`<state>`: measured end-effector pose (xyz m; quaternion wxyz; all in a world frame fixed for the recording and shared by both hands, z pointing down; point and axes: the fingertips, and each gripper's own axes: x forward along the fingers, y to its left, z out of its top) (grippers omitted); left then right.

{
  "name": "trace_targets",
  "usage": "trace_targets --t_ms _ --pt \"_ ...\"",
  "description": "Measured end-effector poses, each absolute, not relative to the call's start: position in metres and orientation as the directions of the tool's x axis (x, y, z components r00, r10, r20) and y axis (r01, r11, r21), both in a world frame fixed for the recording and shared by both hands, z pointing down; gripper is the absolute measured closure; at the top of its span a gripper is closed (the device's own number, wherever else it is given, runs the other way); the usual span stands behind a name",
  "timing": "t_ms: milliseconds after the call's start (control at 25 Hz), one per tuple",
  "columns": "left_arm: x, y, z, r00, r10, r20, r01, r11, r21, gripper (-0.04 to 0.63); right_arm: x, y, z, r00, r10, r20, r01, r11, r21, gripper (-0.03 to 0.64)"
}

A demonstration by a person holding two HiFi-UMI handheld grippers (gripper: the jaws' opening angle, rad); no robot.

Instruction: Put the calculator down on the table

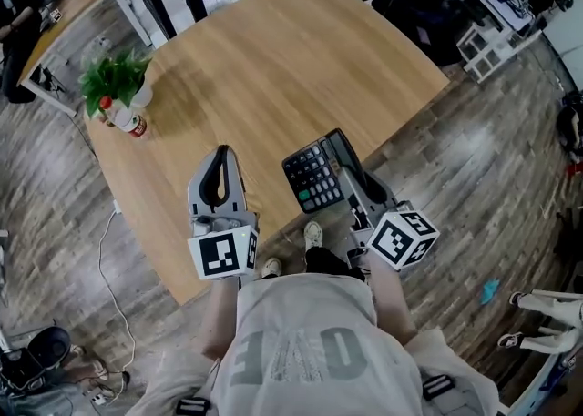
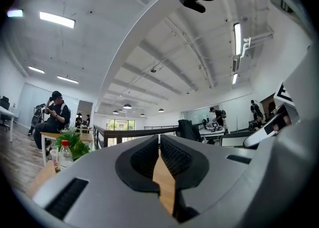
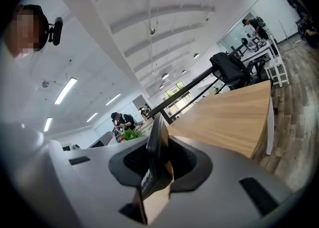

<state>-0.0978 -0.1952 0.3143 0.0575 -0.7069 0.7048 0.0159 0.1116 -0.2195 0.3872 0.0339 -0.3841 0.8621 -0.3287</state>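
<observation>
Pinching the black calculator [image 1: 314, 173] by its right edge with the right gripper [image 3: 158, 161], keys up, over the wooden table [image 1: 273, 59] at its 5 o'clock rim. Left gripper [image 2: 159, 158] at 7 o'clock, jaws pressed together on nothing. Probably light, rigid, slick plastic: best kept gripped at the edge, clear of the keys, and lowered flat.
</observation>
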Motion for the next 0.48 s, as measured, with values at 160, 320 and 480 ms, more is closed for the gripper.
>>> trace_targets --t_ms 160,320,480 --pt "-0.080 -0.229 0.309 -0.048 -0.993 -0.109 -0.996 0.055 -0.064 0.576 0.131 -0.267 0.379 -0.738 -0.649 0.186 -0.616 0.536 -0.577 0.526" --pt "-0.067 -0.247 0.307 -0.108 -0.988 -0.108 -0.990 0.116 -0.074 0.576 0.143 -0.304 0.376 -0.775 -0.607 0.176 -0.583 0.578 -0.571 0.526" --pt "-0.061 -0.254 0.302 -0.153 -0.983 -0.105 -0.984 0.162 -0.079 0.577 0.144 -0.329 0.374 -0.808 -0.565 0.170 -0.551 0.619 -0.559 0.528"
